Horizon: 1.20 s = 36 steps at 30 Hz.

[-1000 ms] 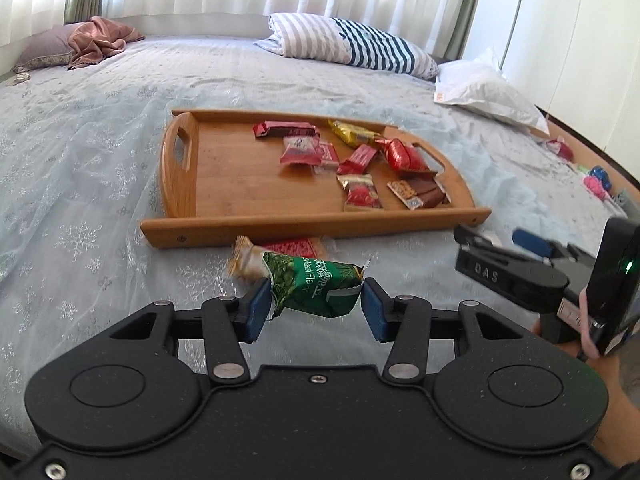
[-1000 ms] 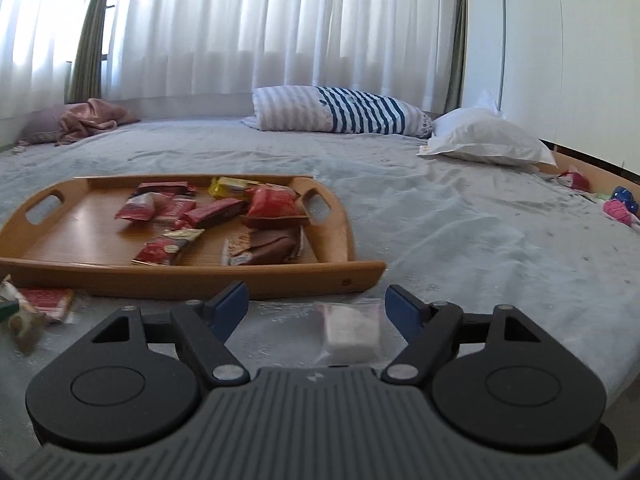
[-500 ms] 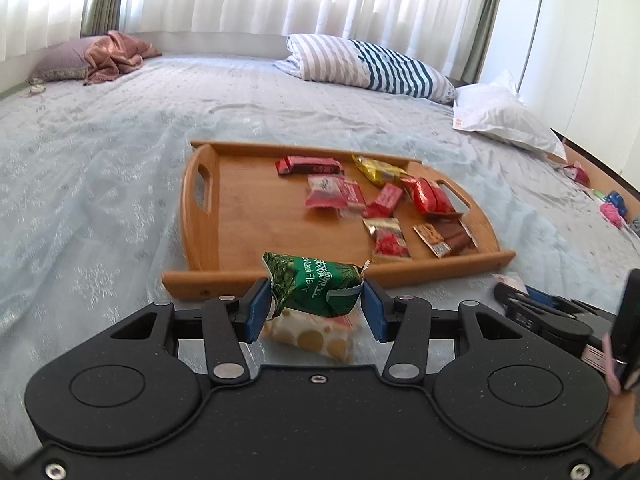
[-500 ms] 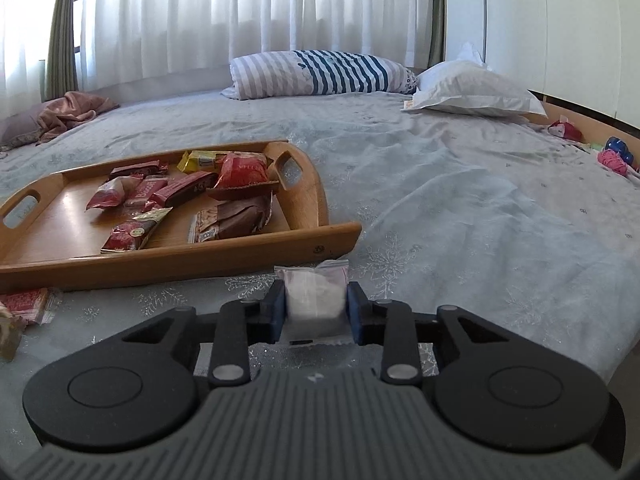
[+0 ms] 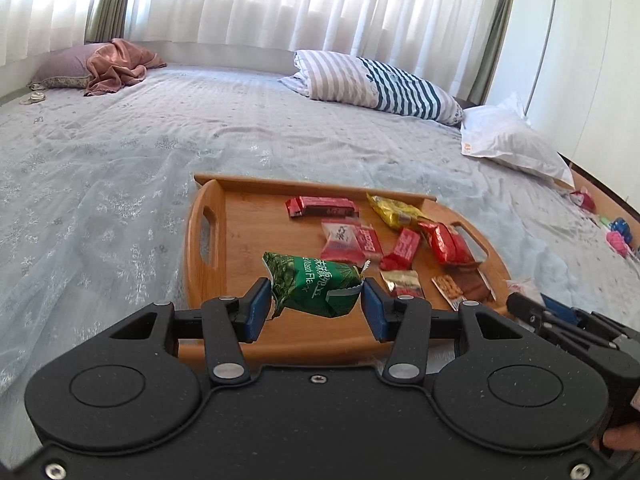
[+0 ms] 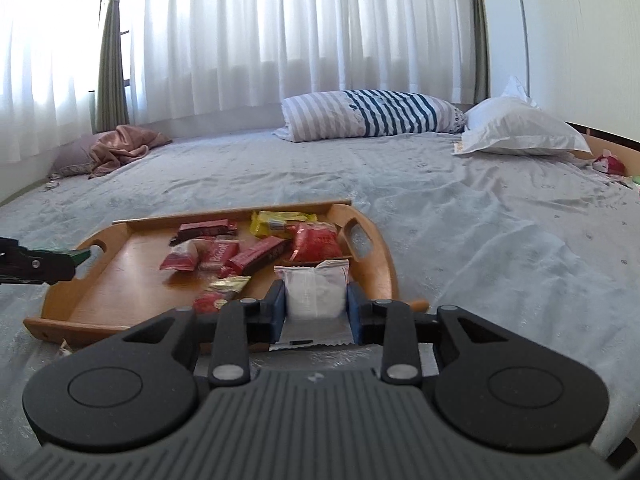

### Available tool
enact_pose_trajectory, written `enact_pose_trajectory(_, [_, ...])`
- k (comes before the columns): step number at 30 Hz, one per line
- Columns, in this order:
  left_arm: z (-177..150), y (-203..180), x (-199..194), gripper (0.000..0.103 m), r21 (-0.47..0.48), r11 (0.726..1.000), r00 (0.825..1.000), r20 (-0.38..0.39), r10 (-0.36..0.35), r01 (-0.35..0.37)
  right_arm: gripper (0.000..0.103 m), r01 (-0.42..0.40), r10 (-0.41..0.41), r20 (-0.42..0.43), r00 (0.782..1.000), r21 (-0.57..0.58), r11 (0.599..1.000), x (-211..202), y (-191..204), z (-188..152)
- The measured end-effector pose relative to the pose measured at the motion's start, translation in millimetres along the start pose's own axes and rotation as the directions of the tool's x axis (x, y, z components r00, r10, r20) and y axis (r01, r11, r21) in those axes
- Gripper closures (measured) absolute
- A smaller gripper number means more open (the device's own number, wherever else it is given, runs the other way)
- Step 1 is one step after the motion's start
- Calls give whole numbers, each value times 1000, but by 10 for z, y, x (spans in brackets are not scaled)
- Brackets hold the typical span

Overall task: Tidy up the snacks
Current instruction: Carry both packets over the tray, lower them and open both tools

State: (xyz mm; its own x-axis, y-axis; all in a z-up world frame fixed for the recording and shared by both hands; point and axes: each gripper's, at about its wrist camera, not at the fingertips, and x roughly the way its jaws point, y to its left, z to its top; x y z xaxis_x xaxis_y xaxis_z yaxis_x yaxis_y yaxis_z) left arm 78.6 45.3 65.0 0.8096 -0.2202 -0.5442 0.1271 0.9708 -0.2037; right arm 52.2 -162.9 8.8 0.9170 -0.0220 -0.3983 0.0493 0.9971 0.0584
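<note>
My left gripper (image 5: 316,306) is shut on a green snack packet (image 5: 314,284) and holds it in the air above the near left part of the wooden tray (image 5: 248,240). My right gripper (image 6: 316,306) is shut on a white snack packet (image 6: 314,290) and holds it above the tray's near right corner (image 6: 384,268). Several red, yellow and brown snacks (image 5: 400,240) lie in the right half of the tray. The left gripper's tip with the green packet also shows at the left edge of the right wrist view (image 6: 76,257).
The tray sits on a pale blue bedspread (image 5: 120,168). A striped pillow (image 5: 372,82) and a white pillow (image 5: 508,144) lie at the back. A pink cloth on a pillow (image 5: 116,66) is at the far left. Small toys (image 5: 618,236) lie at the right bed edge.
Both grippers lifted and moved forward over the tray. The right gripper closed on the white packet a second ago and raised it off the bed. The left kept hold of the green packet.
</note>
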Motion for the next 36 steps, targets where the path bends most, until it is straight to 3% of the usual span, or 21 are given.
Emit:
enact_pose_trajectory(9, [376,136,364,56,7,999,999,23,34,-34,66,-157,156,-6,988,-47,987,281,495,141])
enact_pose_trajectory(14, [607,352,763,56,-50,998,999,-31,33,-35,66,-206,205,-22,979,-83,975,459,766,189])
enact_pose_trajectory(24, [871,470,1385,56,-14,997,993,-87,80,-82,66,-268,263,-56,963,-99,958,767,1098,235])
enact_pose_trajectory(36, [1009,557,1770,56,40,994,985,-131,109,-104,66,-297,289,-93,953,-97,950,1069,1314,294])
